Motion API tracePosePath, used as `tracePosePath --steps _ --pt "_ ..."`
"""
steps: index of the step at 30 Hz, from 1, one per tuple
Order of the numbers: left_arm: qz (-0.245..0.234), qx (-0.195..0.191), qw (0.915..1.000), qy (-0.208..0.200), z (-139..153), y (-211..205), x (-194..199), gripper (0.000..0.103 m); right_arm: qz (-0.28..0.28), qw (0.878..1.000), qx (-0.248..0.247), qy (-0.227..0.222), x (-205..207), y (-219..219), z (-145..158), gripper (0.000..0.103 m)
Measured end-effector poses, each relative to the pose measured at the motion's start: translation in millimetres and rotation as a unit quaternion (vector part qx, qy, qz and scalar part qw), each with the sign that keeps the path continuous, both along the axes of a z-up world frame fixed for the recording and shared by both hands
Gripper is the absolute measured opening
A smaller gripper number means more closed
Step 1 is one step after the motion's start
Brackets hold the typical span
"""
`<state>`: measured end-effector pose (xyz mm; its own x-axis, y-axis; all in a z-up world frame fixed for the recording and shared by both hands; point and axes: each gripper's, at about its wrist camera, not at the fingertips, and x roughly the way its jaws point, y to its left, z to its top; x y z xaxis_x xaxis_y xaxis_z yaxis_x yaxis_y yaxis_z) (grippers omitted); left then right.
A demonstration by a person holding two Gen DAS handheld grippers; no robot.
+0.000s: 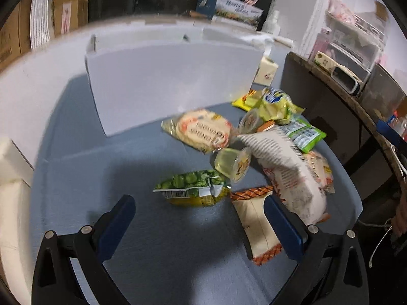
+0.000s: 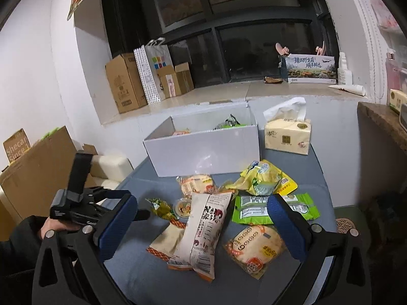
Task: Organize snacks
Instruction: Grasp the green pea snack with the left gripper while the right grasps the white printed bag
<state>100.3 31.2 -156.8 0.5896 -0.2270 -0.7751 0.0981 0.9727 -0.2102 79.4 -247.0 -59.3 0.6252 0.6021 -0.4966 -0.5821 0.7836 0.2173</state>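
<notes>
Several snack packets lie on a blue-grey table (image 1: 152, 228) before a white box (image 1: 168, 81). My left gripper (image 1: 199, 203) is open and empty above a green pea bag (image 1: 193, 189) and an orange-edged beige packet (image 1: 257, 225). A tall white bag (image 1: 287, 175), two jelly cups (image 1: 232, 164) and a round cake pack (image 1: 201, 131) lie beyond. My right gripper (image 2: 202, 209) is open and empty over the tall white bag (image 2: 203, 231). The white box (image 2: 203, 150) holds a few packets. The left gripper's body (image 2: 76, 203) shows at the left.
A tissue pack (image 2: 287, 137) stands right of the box. Green (image 2: 257, 209) and yellow (image 2: 264, 180) packets and a round cake pack (image 2: 254, 247) lie on the right. Cardboard boxes (image 2: 124, 84) line the window ledge. A dark shelf (image 1: 356, 96) stands at the right.
</notes>
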Motion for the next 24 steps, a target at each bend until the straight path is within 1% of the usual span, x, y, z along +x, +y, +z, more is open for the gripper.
tracePosePath --steps 3,6,8,9,10,11,13,16,17,19,22,24 --pt "0.018 -0.031 0.9991 0.02 -14 8 17 0.103 0.003 1.0 -0.002 0.003 -1 2 -4 0.103" --pt "0.028 -0.042 0.9985 0.024 -21 10 26 0.102 0.002 1.0 -0.015 0.01 0 6 -9 0.103" --pt "0.028 -0.037 0.9985 0.029 -24 8 28 0.1 0.004 1.0 -0.022 0.013 -1 9 -13 0.103" --pt "0.023 -0.036 0.9987 0.029 -26 7 28 0.084 0.006 1.0 -0.024 0.014 -1 10 -14 0.103" --pt "0.026 -0.017 0.9992 0.025 -25 5 26 0.075 0.006 1.0 -0.027 0.016 -1 11 -15 0.103" --pt "0.023 -0.012 0.9994 0.023 -25 4 26 0.059 0.006 0.999 -0.03 0.017 -2 12 -17 0.103" --pt "0.014 -0.028 0.9992 0.025 -26 5 25 0.058 0.007 0.999 -0.033 0.02 -1 13 -19 0.103" --pt "0.014 -0.012 0.9998 0.01 -21 3 19 0.058 0.008 0.999 -0.037 0.027 -1 16 -23 0.103" --pt "0.015 -0.013 0.9998 0.004 -17 4 15 0.058 0.007 0.999 -0.038 0.029 0 17 -24 0.103" --pt "0.02 -0.013 0.9996 -0.013 -7 5 6 0.058 0.007 0.998 -0.045 0.037 3 20 -28 0.103" --pt "0.023 0.005 0.9987 -0.045 13 4 -11 0.058 0.012 0.996 -0.062 0.057 10 29 -37 0.103" --pt "0.02 0.004 0.9975 -0.067 27 7 -23 0.058 0.02 0.994 -0.078 0.073 18 38 -45 0.103"
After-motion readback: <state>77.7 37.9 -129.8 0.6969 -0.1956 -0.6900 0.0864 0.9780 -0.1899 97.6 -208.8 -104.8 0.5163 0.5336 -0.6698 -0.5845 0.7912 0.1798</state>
